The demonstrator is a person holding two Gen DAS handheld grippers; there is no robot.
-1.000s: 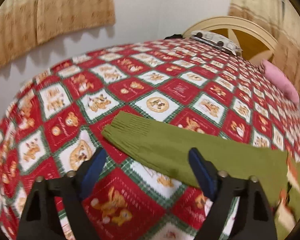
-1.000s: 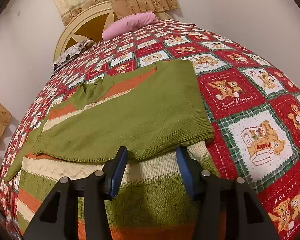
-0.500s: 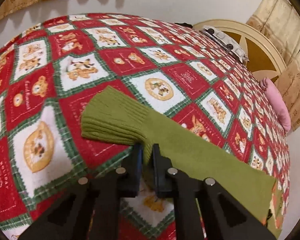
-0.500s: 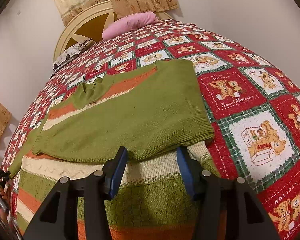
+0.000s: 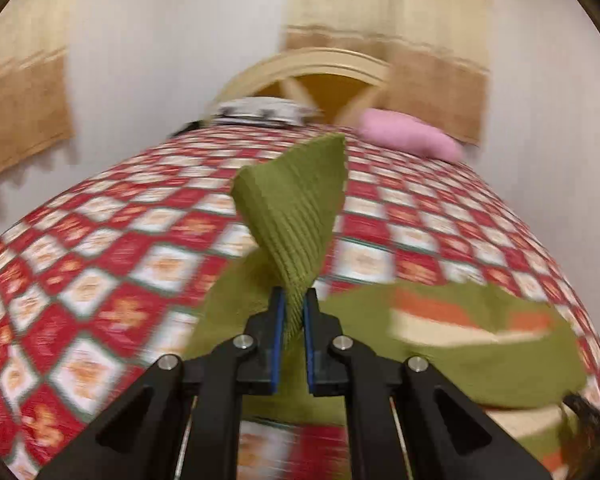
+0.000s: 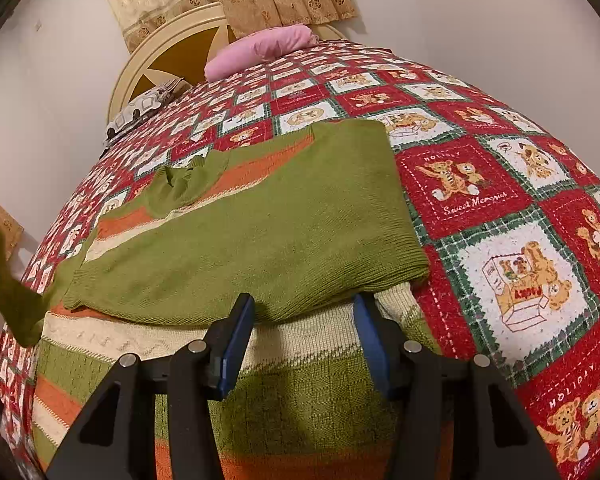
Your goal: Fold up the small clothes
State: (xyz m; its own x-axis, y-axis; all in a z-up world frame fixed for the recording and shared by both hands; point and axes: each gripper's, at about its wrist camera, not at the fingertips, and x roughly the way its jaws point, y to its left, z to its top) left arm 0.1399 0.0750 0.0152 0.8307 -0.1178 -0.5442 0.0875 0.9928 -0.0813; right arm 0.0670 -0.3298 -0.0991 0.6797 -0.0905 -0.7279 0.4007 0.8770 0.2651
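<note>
Right now my left gripper (image 5: 291, 312) is clenched on the ribbed cuff of the sweater's sleeve (image 5: 296, 216), lifted clear of the bedspread (image 5: 100, 248). My right gripper (image 6: 304, 332) hangs released over the sweater (image 6: 260, 232), which lies flat mid-bed with its other sleeve folded across the chest. I judge I should carry this cuff across level and lay it squarely, without dragging the body. Motion blur smears the left view, and the sweater's hem runs under my right gripper, out of sight.
</note>
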